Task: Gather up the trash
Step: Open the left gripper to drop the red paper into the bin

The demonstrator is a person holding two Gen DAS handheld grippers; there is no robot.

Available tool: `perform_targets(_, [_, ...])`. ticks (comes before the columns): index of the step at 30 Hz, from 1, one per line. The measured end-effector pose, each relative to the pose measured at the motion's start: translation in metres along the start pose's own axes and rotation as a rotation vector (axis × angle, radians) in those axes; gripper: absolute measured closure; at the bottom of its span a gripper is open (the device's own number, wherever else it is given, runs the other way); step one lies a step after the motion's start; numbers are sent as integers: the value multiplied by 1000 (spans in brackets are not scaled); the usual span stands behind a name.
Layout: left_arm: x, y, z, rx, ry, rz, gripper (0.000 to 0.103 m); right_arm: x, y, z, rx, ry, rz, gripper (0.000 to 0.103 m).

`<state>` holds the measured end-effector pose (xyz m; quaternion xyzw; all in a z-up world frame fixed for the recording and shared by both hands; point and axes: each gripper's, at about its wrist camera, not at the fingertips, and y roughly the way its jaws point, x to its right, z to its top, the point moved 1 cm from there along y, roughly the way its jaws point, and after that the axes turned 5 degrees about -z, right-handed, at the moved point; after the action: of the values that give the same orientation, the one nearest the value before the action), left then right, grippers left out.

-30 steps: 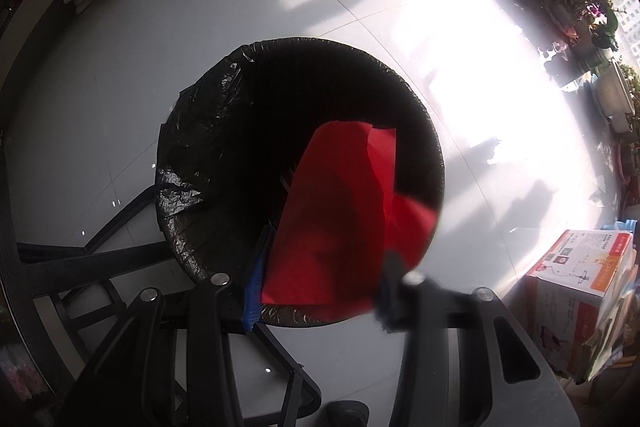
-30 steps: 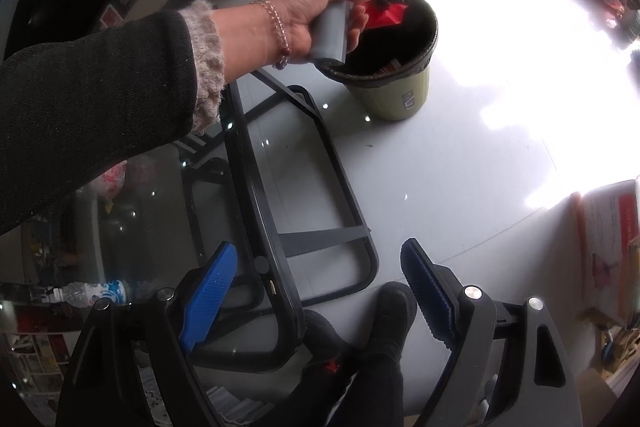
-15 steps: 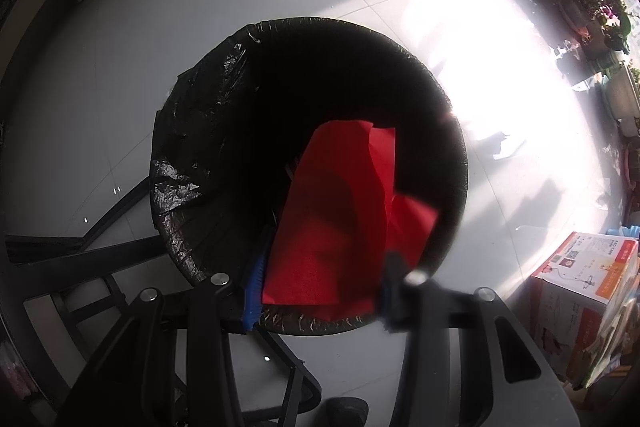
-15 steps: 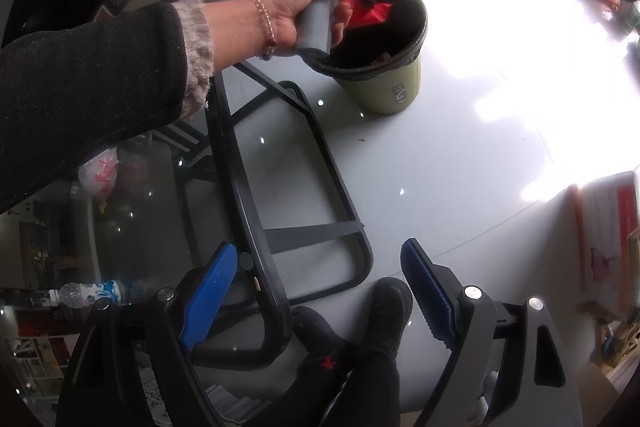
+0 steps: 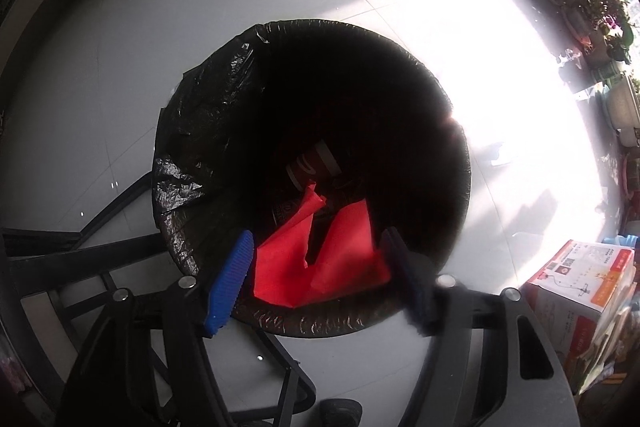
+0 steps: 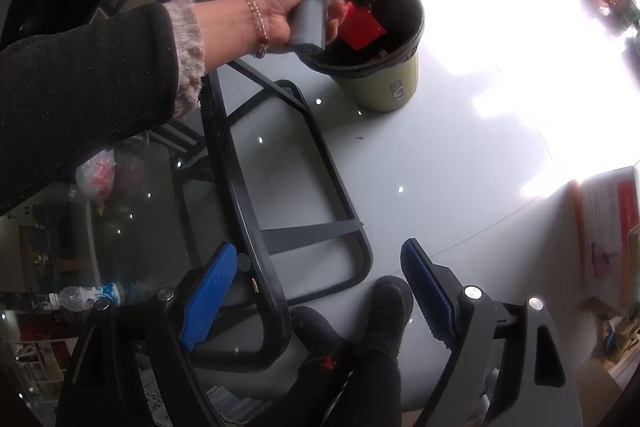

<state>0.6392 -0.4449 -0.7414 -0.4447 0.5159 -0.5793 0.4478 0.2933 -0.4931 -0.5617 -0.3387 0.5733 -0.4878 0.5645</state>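
Pale glossy floor tiles (image 5: 120, 75) are seen around a green bin (image 6: 390, 83) lined with a black bag (image 5: 200, 131), sunlit on the right. The left gripper (image 5: 320, 279) is held over the near rim with its jaws spread; the red paper (image 5: 320, 267) is seen between the blue pads, apparently loose inside the bin. The right gripper (image 6: 320, 295) is held nearer, well apart from the bin, jaws wide and holding nothing, above a black frame (image 6: 256, 227). A printed box (image 5: 576, 283) is seen at the right.

bin (image 5: 420, 319) depths dark, box (image 5: 580, 291) cropped
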Motion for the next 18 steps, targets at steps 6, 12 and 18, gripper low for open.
perform_targets(6, [0,-1,1,2,5,0,34,-1,1,-1,-3,-3,1,22])
perform_targets(12, [-5,-6,3,7,11,7,33,-5,1,0,1,-8,3,22])
perform_targets(18, [-10,-14,1,16,12,11,33,-9,1,0,3,-22,4,22])
